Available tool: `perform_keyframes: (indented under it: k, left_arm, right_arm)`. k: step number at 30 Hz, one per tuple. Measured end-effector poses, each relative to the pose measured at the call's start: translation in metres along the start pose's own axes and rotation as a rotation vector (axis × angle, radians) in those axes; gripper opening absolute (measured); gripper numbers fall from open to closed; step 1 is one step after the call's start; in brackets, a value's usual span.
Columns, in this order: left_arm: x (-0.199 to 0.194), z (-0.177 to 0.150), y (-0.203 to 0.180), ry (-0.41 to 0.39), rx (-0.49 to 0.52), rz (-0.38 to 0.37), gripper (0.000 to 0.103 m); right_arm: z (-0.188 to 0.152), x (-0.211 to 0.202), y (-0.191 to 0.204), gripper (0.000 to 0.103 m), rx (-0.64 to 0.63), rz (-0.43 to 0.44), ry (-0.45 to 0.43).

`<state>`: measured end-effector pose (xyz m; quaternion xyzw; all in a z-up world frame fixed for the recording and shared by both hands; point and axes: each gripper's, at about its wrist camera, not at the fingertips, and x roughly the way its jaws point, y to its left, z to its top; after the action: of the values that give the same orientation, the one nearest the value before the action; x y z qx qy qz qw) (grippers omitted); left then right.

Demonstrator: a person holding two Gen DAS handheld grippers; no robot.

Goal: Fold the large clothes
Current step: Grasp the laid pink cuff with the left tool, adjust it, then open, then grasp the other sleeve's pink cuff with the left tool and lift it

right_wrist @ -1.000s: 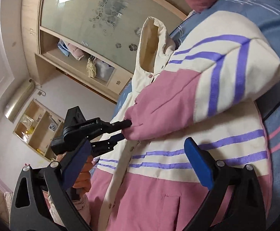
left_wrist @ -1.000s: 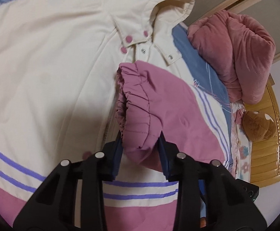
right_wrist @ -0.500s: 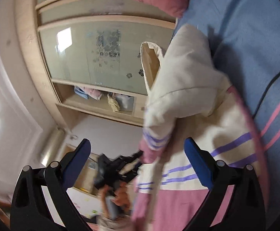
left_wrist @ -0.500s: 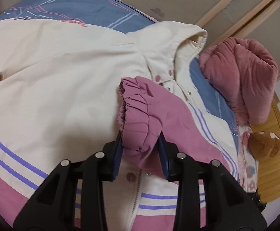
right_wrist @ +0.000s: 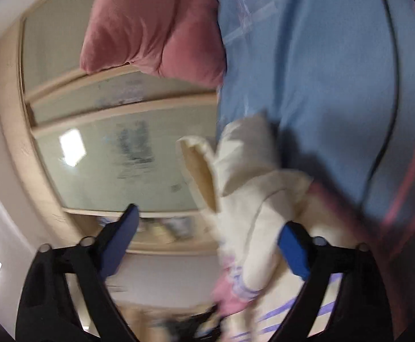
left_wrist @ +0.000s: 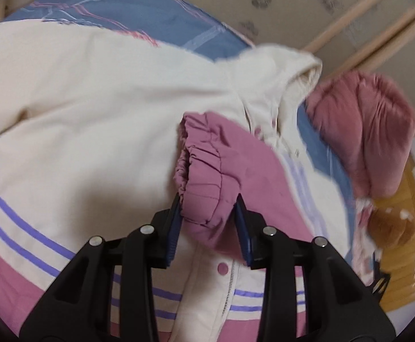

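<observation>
A: Where is the jacket?

B: It lies spread front-up on the blue bedcover, cream across the chest, pink at the hem with purple stripes between. Its pink sleeve is folded over the front, and the left gripper is clamped on the gathered cuff, its 2 blue pads pressing either side.

A: And the right gripper?

B: Its jaws stand wide but have just been closing. The cream collar sits ahead of them, with jacket cloth beside the right pad; the picture is too blurred to tell whether it touches.

A: Anything holding other things?

B: No container shows plainly. Behind frosted panels there are shelves, their contents smeared by motion.

A: Edges and free room?

B: Bare bedcover lies beyond the collar and the far shoulder. A rolled pink blanket crowds the collar side, next to a brown plush toy and the yellow wooden headboard.

A: What is cut off?

B: The hem runs under the left gripper and out of frame, and the bottom of the right view is a dark blur
</observation>
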<state>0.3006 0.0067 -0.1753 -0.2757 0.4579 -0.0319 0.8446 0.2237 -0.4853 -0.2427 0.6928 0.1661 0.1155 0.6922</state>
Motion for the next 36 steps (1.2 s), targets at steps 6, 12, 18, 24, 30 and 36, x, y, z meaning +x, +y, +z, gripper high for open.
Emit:
perform_keyframes:
  k: [6,12,18,24,30,36]
  left_arm:
    - [0.029,-0.006,0.001,0.025,0.007,0.088,0.039]
    - [0.002,-0.003,0.003,-0.077,0.044,0.143,0.059]
    - [-0.041,-0.002,-0.023,-0.188,0.152,0.132,0.058]
    - [-0.001,-0.007,-0.051,-0.080,0.219,0.111,0.052]
    - [0.042,-0.005,-0.039,-0.036,0.222,0.231,0.052]
    - [0.028,-0.003,-0.026,-0.023,0.177,0.176,0.051]
  right_arm:
    - [-0.002,0.019,0.007,0.084,-0.199,-0.179,0.028]
    - [-0.012,0.019,0.011,0.085,-0.214,-0.251,0.146]
    - [-0.043,-0.041,0.070,0.085,-0.439,-0.489,-0.043]
    - [-0.084,0.034,0.106,0.085,-0.684,-0.615,0.172]
    - [-0.107,0.116,0.039,0.084,-0.759,-0.715,0.311]
    - [-0.107,0.109,0.029,0.096,-0.782,-0.598,0.303]
